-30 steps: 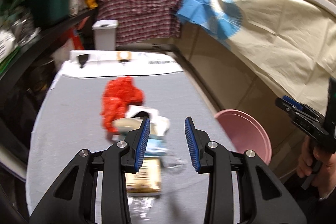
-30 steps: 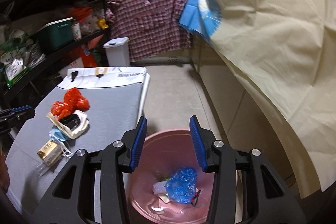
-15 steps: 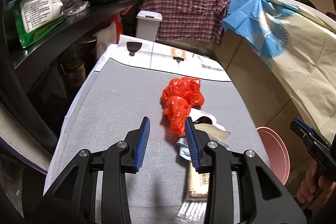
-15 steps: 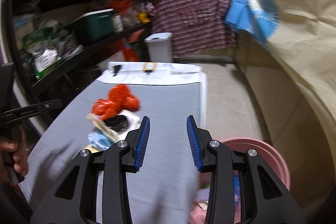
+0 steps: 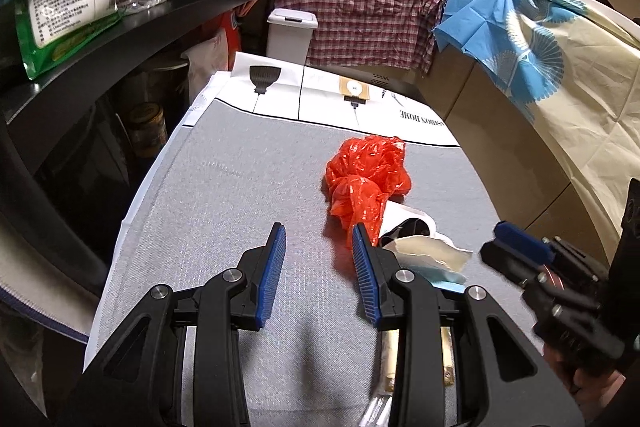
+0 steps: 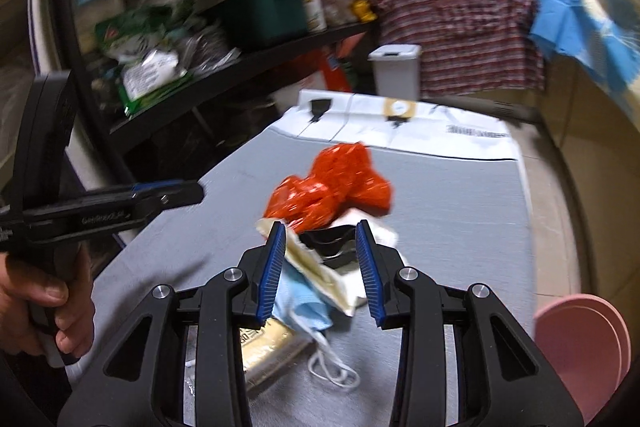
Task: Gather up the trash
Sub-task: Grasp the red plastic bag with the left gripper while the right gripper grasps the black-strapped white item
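Trash lies in a small heap on the grey cloth-covered surface. In the left wrist view, the crumpled red plastic bag sits at about one o'clock from the left hand-held gripper, whose blue pads stand apart over bare cloth, pinching nothing. A torn cream paper wrapper lies just right of it, and the right hand-held gripper enters at three o'clock. Print on the white sheet reads, inverted, roughly "…HION HOME"; the green-and-white food packet carries writing too small to read.

In the right wrist view, the right hand-held gripper's jaws are spread and empty, framing the cream wrapper, a black scrap and a light blue face mask at twelve o'clock. The pink plastic basin waits at four o'clock. I judge the step as reaching for the next piece; the next move calls for lowering onto the wrapper and closing.
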### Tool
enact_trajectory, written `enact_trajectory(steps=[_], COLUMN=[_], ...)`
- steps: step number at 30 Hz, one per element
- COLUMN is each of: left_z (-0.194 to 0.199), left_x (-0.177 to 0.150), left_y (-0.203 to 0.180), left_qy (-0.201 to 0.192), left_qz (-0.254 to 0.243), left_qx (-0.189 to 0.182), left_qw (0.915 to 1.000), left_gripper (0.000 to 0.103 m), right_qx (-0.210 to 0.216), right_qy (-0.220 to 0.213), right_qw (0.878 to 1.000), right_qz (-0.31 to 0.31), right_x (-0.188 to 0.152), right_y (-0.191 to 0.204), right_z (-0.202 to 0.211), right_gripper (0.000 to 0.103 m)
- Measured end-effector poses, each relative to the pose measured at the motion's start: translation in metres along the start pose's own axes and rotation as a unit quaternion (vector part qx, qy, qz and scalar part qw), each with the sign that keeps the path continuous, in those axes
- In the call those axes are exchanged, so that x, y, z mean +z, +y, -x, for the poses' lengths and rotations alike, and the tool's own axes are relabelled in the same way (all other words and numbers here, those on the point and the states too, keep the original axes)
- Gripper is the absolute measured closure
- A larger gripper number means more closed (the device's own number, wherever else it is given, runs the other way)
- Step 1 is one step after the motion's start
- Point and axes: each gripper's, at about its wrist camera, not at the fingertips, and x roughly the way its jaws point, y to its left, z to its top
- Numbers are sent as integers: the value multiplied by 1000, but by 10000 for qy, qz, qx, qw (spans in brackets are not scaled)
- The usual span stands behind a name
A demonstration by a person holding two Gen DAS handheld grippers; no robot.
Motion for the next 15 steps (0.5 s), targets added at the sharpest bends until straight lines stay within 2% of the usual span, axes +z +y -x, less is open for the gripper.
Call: enact_trajectory(steps=[8, 12, 15], left_z=[-23, -35, -42], left_x=[3, 6, 10], left_y=[2, -2, -6], left_qy=[161, 201, 192], left_qz=[132, 136, 126], left_qx=[-85, -151, -211], left_qw=[9997, 9996, 9995], left_gripper=[69, 69, 69], right_qx=[244, 379, 586], right_qy=[325, 332, 166], right_qw=[9991, 9985, 9981], right_qz=[147, 194, -107], right_x=[-9, -9, -3], right_y=[2, 0, -14], right_z=[-25, -26, -21], right_gripper=[66, 66, 66])
